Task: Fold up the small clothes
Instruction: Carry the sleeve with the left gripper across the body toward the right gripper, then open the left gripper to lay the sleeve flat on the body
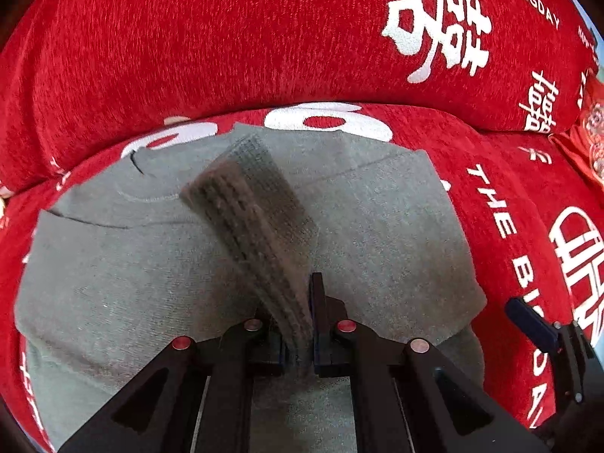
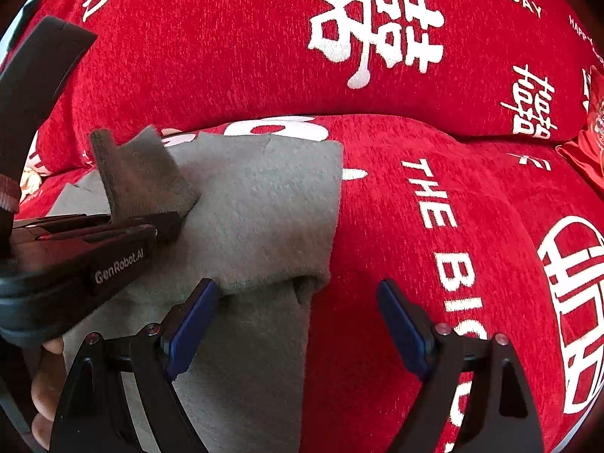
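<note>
The left gripper (image 1: 302, 324) has its jaws clamped on the ribbed cuff (image 1: 253, 219) to carry it inward over the grey garment (image 1: 377, 226) lying on the red sofa seat (image 2: 377, 207); the right gripper (image 2: 298, 321) waits at the garment's right edge, jaws apart

left gripper (image 1: 302, 324) jaws clamped tight on ribbed cuff (image 1: 260, 234), right gripper (image 2: 298, 324) jaws spread wide, low

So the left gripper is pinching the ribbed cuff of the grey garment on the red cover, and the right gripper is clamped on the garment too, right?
Not quite. The left gripper does pinch the ribbed cuff of the grey garment on the red cover. But the right gripper is open, gripping nothing, as the right wrist view shows.
</note>
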Tool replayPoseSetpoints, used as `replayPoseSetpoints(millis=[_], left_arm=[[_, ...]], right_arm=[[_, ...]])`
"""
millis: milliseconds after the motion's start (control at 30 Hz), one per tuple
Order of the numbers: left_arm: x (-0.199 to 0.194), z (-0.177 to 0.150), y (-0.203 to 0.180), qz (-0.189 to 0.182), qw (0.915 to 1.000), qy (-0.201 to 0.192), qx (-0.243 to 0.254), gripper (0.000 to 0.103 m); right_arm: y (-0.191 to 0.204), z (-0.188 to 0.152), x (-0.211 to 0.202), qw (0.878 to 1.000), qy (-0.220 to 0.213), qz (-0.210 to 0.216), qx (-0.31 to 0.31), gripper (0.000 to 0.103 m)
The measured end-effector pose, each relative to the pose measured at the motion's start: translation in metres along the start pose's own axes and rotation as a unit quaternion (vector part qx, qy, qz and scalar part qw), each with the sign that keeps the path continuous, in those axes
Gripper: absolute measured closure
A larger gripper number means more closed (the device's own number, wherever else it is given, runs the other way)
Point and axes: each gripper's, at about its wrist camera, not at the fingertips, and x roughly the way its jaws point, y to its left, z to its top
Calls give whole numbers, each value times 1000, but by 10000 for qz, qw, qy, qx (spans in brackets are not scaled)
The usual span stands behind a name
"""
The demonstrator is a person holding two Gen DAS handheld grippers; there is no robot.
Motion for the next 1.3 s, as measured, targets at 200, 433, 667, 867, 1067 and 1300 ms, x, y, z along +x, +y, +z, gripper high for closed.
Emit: replayPoseSetpoints(millis=[200, 433, 667, 867, 1067, 1300], left_arm=[[-3, 0, 10, -396, 9991, -10, -136, 33], [-11, -8, 16, -697, 9975, 8, -148, 37], [-33, -16, 38, -1216, 9924, -175, -111, 37], [-30, -19, 62, -1333, 9904, -121, -361, 37], [-34, -27, 85, -1344, 9897, -161, -456, 36], [-45, -31, 107, -1342, 9893, -354, -450, 36]], right_arm=[[7, -3, 0, 10000, 14, 17, -82, 15], [8, -6, -5, 10000, 1, 4, -55, 15], [9, -4, -14, 9996, -130, 253, 76, 15], [32, 3, -7, 9958, -226, 885, -54, 15], [44, 11, 4, 9923, -239, 1218, -38, 15], [56, 13, 9, 9933, -218, 1114, -238, 15]])
